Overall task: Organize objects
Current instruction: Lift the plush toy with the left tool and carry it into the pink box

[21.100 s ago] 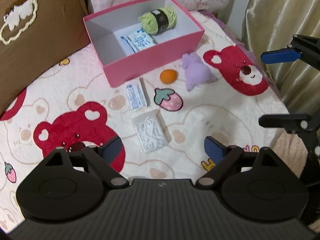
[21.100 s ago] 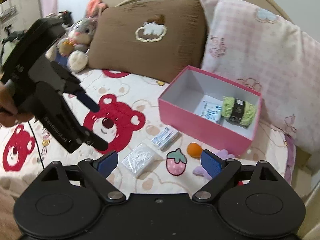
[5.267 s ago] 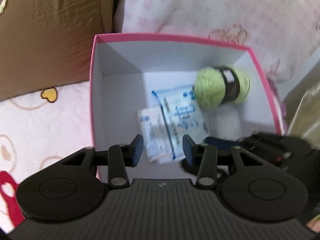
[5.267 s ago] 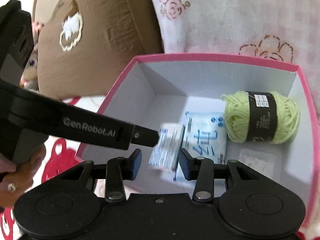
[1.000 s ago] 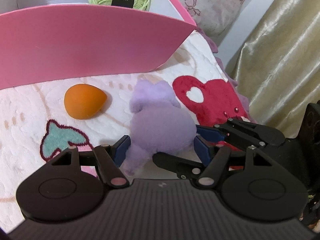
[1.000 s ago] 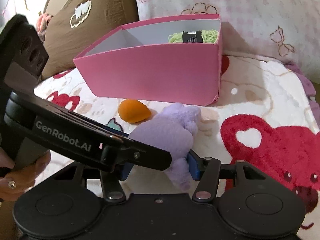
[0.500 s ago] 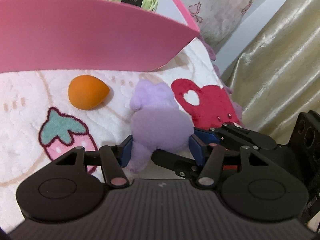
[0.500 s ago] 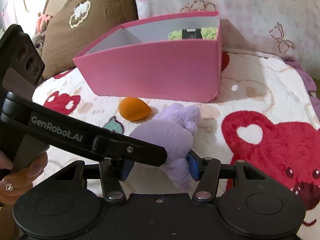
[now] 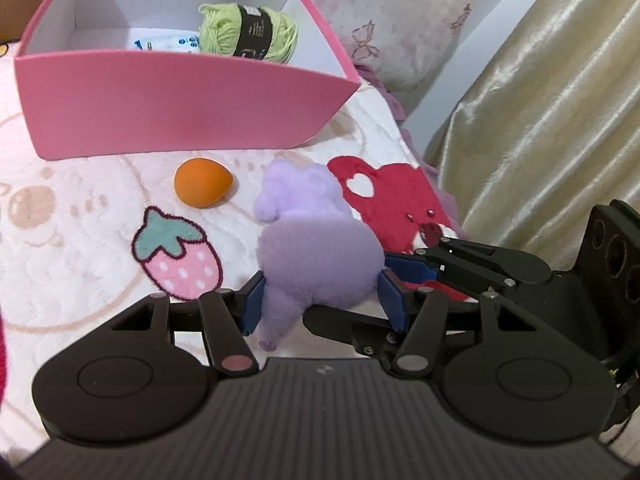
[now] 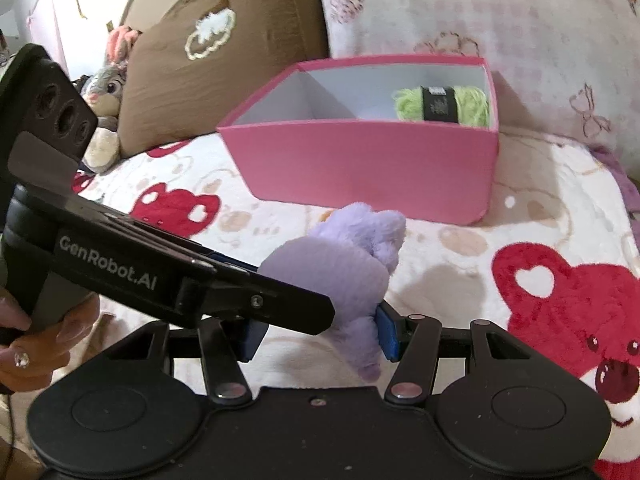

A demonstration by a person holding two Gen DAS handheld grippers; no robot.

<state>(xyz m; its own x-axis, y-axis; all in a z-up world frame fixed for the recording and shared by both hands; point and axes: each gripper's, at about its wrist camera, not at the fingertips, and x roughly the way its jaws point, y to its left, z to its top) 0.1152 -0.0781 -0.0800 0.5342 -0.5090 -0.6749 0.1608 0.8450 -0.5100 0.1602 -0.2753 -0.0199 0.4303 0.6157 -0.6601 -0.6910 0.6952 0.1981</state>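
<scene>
Left wrist view, purple plush toy (image 9: 316, 256) lifted

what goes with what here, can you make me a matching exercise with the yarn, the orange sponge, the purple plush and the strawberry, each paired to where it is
Things:
1. green yarn ball
2. orange sponge
3. purple plush toy
4. strawberry picture

Places:
A. printed on the blanket
B. gripped between the pads of both hand-held grippers
C. inside the pink box
D. lying loose on the blanket in front of the box

Pairs: 1-C, 2-D, 3-B, 4-A
</scene>
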